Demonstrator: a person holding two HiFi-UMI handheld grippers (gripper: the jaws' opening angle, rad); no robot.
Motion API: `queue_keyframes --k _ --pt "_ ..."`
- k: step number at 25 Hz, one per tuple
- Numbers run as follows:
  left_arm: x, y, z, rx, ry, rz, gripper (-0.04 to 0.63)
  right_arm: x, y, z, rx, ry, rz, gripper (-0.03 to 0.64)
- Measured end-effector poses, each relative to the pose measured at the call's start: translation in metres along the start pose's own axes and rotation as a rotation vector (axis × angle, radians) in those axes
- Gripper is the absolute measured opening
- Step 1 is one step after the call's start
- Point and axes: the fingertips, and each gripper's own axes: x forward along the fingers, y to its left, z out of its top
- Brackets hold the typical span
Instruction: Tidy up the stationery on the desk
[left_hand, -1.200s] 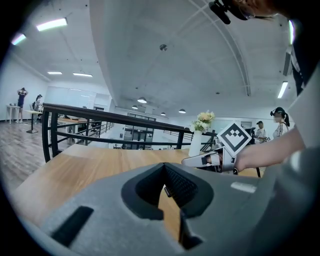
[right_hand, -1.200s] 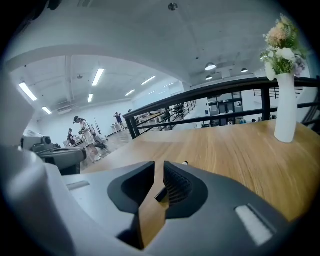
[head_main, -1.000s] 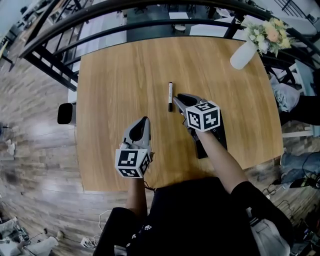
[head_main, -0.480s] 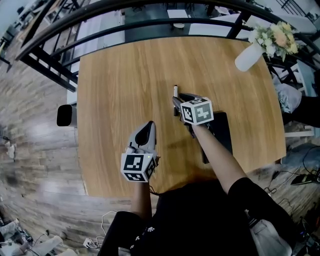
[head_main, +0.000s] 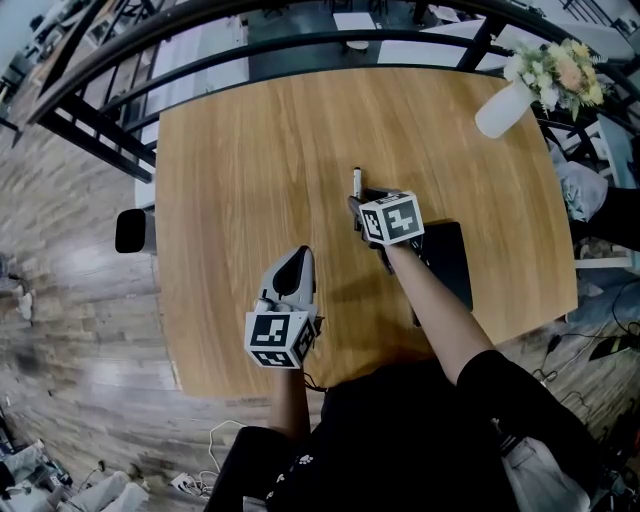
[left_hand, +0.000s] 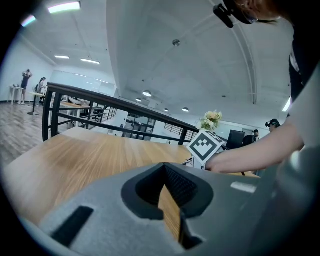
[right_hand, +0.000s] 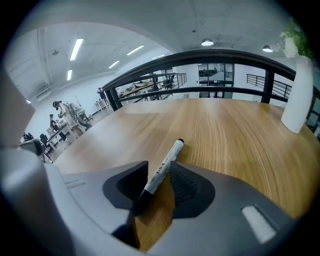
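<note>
The grey jaws of the right gripper (right_hand: 159, 172) are held apart, having just been opening. A white marker pen with black ends (right_hand: 167, 157) is seen lying between them on the desk, not pinched. The jaws of the left gripper (left_hand: 166, 172) are closed together with nothing between them, over the near left part of the desk. A white vase (head_main: 498, 110) holding pale flowers (head_main: 553, 68) is stood at the far right corner. The light wooden desk (head_main: 240, 170) is bordered on its far side by a black metal railing (head_main: 200, 45). A flat black rectangular case (head_main: 452, 268) is laid just right of the right forearm.
</note>
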Motion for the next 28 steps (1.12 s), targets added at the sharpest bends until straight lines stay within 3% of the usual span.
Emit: queue_keyframes --k 11,14,28 --pt "-0.005 0.006 -0.001 -0.023 -0.008 0.025 -0.006 0.006 -0.006 -0.008 -0.056 0.076 -0.063 0.13" --pt "-0.006 0.006 -0.003 -0.032 -0.005 0.026 -0.006 0.005 -0.009 -0.009 -0.054 0.074 -0.08 0.081" --pt "-0.012 0.004 -0.001 -0.017 -0.006 0.042 -0.006 -0.008 -0.009 0.001 -0.011 -0.014 -0.062 0.078"
